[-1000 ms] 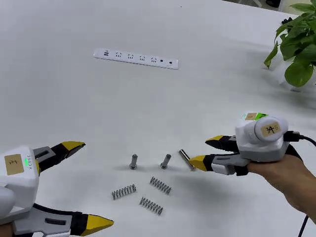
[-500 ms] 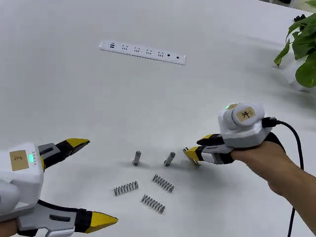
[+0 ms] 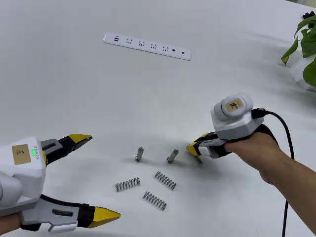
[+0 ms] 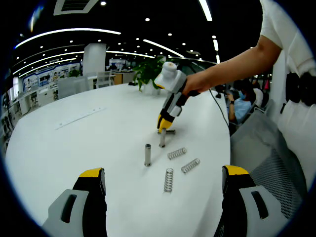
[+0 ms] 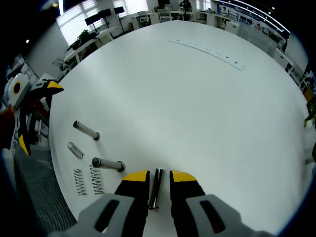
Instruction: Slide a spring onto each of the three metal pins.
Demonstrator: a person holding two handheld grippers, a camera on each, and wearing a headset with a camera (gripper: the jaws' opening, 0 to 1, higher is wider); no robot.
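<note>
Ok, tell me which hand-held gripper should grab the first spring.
Left. The left hand-held gripper is wide open and empty, with the springs lying just ahead of it. The right hand-held gripper is busy: its jaws straddle the lying pin.

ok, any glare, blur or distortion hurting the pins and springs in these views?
Head view: soft even light, faint shadows, upright pins and springs sharp. Left gripper view: heavy fisheye curves the table edge; ceiling lights bright, parts legible. Right gripper view: fisheye too; the lying pin between the tongs reads clearly, windows blown out at the top.
</note>
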